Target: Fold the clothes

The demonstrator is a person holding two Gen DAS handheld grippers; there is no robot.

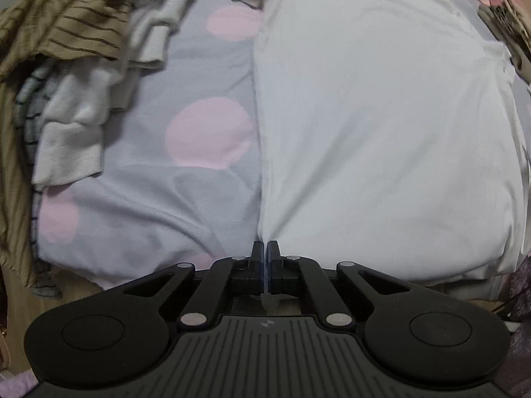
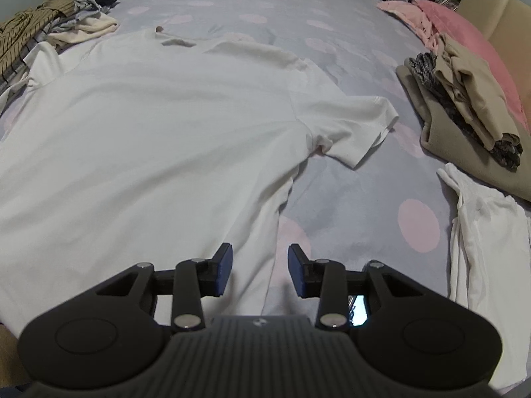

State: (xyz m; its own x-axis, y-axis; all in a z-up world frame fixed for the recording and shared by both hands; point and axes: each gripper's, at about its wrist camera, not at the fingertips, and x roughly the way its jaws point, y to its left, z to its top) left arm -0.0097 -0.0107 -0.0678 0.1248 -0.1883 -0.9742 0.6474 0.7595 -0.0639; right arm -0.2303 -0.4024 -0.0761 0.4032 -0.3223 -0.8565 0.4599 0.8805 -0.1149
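A white T-shirt lies flat on the grey sheet with pink dots. In the left wrist view my left gripper is shut on the shirt's near-left hem corner, and creases fan out from the pinch. The right wrist view shows the same T-shirt with its right sleeve spread out. My right gripper stands open low over the shirt's near-right side edge. That edge runs between the blue pads, and neither pad presses on it.
A heap of unfolded clothes lies left of the shirt, also at the far left. Folded garments are stacked at the right, with a white garment in front of them and a pink pillow behind.
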